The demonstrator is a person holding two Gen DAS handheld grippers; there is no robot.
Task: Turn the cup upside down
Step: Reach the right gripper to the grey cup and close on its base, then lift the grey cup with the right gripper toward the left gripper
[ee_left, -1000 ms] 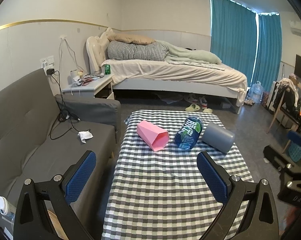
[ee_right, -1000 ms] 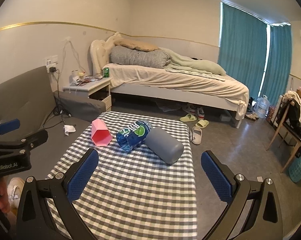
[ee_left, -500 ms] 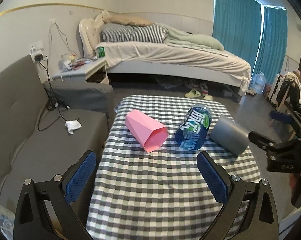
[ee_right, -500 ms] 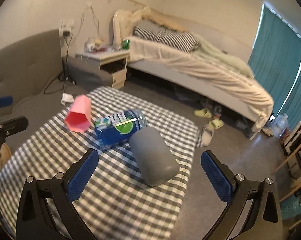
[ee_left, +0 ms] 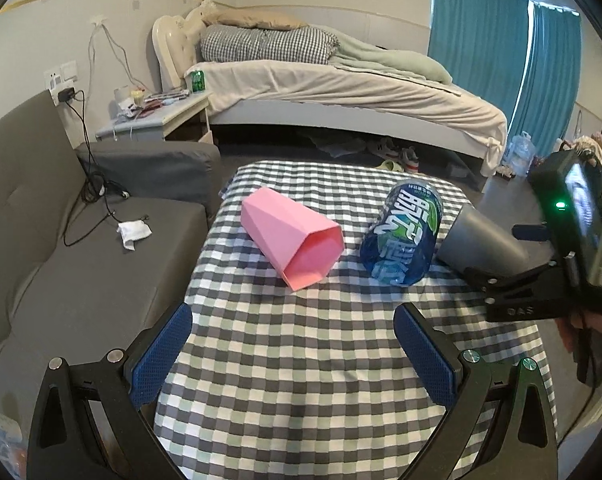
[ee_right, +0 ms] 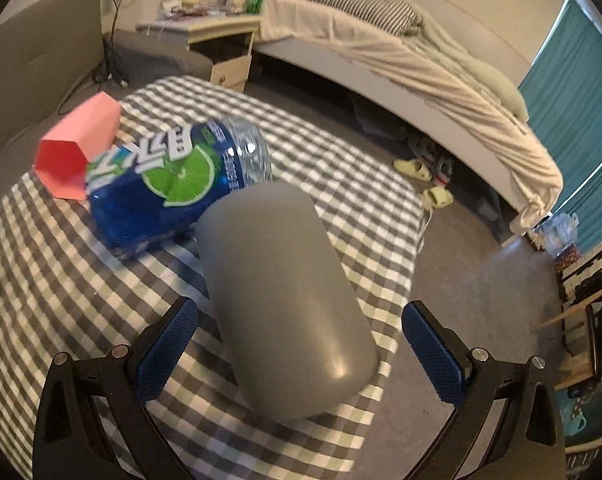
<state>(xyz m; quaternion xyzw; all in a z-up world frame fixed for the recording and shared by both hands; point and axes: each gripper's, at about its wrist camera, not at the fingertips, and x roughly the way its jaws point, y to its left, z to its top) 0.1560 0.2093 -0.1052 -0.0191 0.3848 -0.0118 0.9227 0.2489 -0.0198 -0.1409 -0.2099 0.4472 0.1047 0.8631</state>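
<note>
A grey cup (ee_right: 285, 300) lies on its side near the right edge of the checked table (ee_right: 61, 300), its closed base toward me. It also shows in the left wrist view (ee_left: 481, 240). My right gripper (ee_right: 301, 348) is open, its fingers on either side of the cup's base end, not touching it. A pink faceted cup (ee_left: 297, 236) lies on its side with its mouth toward my left gripper (ee_left: 293, 360), which is open and empty over the table's near part. The pink cup also shows in the right wrist view (ee_right: 77, 148).
A blue-labelled bottle (ee_left: 405, 236) lies between the two cups, touching the grey one (ee_right: 165, 184). A grey sofa (ee_left: 61, 272) is left of the table, a bed (ee_left: 341, 88) and nightstand (ee_left: 161, 120) beyond. The table's right edge drops to the floor (ee_right: 481, 280).
My right gripper has moved in close and down around the grey cup's base end. My left gripper has edged nearer the pink cup. The cups and bottle have not moved.
</note>
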